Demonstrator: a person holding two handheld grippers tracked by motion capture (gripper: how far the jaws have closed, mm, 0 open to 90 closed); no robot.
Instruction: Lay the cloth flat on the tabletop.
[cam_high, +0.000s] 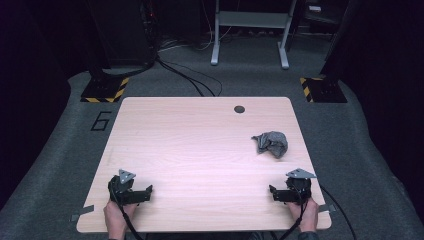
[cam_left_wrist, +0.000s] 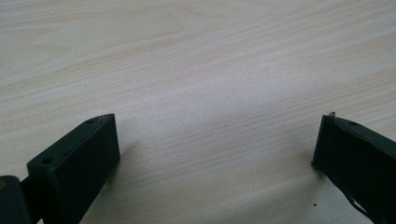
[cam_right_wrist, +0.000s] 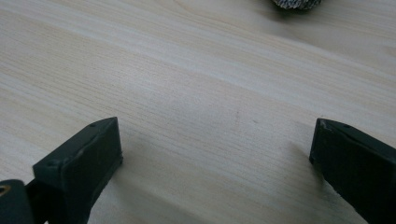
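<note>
Resting at the near table (cam_high: 200, 150) edge, left gripper (cam_high: 142, 192) and right gripper (cam_high: 276, 192) sat jaws apart, empty; crumpled cloth (cam_high: 270, 143) lay untouched far right, nothing started.

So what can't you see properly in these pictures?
- Grey cloth, high view: crumpled and small, so what kind it is stays unclear.
- Same cloth, right gripper view: cut off by the top edge.
- Left tongs, right tongs: outer jaws cut off by the frame edges.
- Person's forearms, high view: cut off at the bottom edge.
</note>
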